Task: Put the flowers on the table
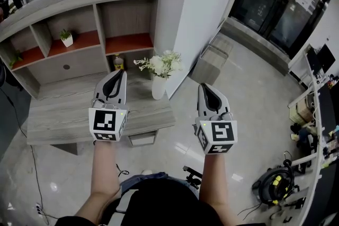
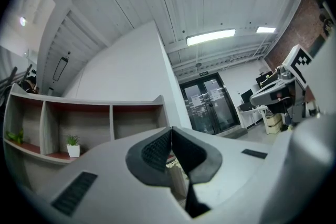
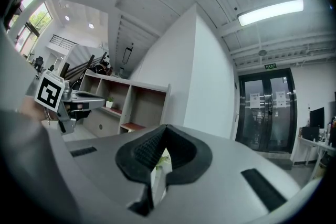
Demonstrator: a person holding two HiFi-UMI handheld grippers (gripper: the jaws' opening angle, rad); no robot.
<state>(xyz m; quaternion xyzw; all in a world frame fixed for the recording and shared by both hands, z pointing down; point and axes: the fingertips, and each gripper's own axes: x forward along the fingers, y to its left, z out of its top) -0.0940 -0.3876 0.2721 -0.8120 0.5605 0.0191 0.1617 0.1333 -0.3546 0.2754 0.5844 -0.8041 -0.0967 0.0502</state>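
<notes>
The flowers [image 1: 159, 64] stand in a white vase [image 1: 159, 88] on the grey table [image 1: 63, 114], near its right end, below the shelf [image 1: 79, 18]. Your left gripper [image 1: 118, 73] hovers over the tabletop just left of them, jaws pressed together on nothing. Your right gripper [image 1: 204, 87] hangs past the table's edge, over the floor [image 1: 249, 92], its jaws also together and empty.

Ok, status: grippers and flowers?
Left gripper and right gripper both shut, empty. White flowers in white vase stand on grey wooden table, untouched. Nothing between grippers and vase.
</notes>
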